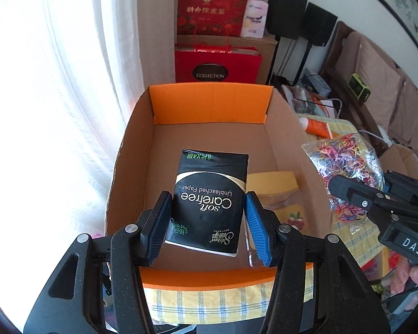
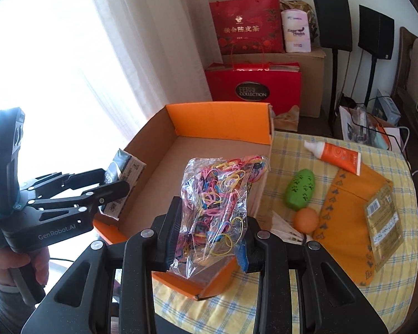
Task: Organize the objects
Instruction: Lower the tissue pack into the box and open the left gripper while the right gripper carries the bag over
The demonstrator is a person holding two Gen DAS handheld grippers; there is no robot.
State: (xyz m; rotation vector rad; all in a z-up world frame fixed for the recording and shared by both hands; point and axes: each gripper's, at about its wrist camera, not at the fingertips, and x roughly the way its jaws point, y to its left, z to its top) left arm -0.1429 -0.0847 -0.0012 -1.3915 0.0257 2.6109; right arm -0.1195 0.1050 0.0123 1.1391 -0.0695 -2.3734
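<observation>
A black tissue pack marked "Soft Carefree" hangs over the open cardboard box with orange end walls. My left gripper is shut on it, a blue pad pressing each side. On the box floor lie a yellow card and a clear packet. In the right wrist view my right gripper is shut on a clear bag of coloured rubber bands, held over the box's near right corner. The left gripper with the tissue pack is at the box's left wall. The right gripper and bag show right of the box.
On the yellow checked tablecloth right of the box lie an orange tube, a green toy, an orange ball, a white shuttlecock, an orange cloth and a gold packet. Red gift bags stand behind.
</observation>
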